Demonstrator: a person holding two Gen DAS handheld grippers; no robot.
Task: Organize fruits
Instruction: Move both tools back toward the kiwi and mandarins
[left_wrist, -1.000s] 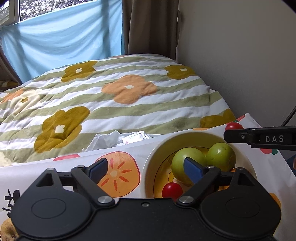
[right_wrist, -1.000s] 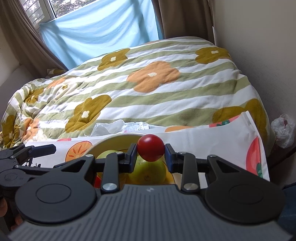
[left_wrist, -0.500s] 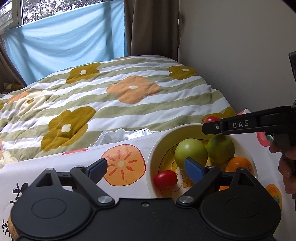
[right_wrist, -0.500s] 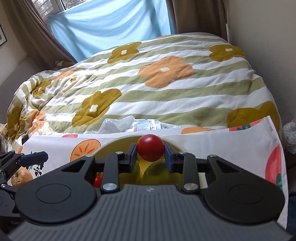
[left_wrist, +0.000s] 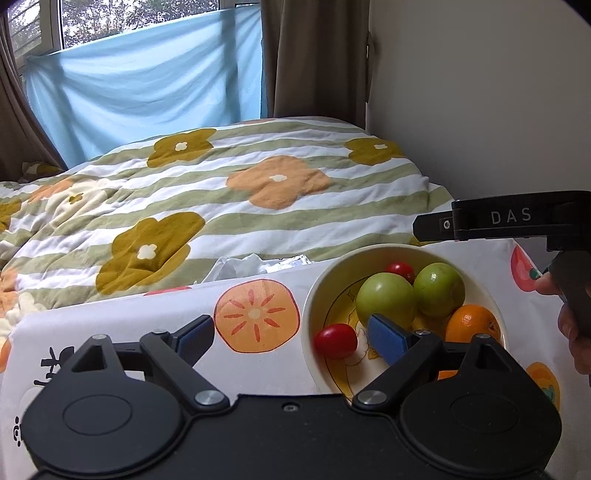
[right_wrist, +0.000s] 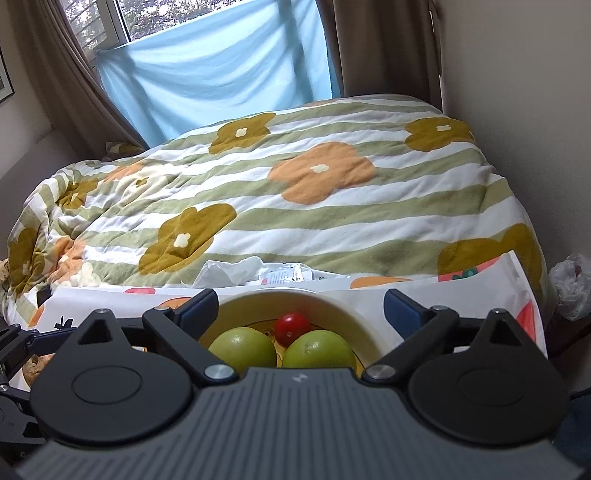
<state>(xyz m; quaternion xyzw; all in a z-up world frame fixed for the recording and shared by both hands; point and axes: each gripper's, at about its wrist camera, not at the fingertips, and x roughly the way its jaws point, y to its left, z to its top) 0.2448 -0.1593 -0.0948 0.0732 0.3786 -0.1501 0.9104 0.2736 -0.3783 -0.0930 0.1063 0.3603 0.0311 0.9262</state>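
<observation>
Your right gripper (right_wrist: 299, 306), jaws just sprung apart and empty, hangs above the bowl (right_wrist: 364, 334) at lower centre, its cherry tomato (right_wrist: 291, 328) now resting behind two green fruits, while your left gripper (left_wrist: 291, 332) waits, jaws wide, near the rim.

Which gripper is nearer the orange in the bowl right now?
Left. The left gripper sits open at the bowl's near rim, one finger just beside the orange; the right gripper, open, hangs above the far side.
</observation>
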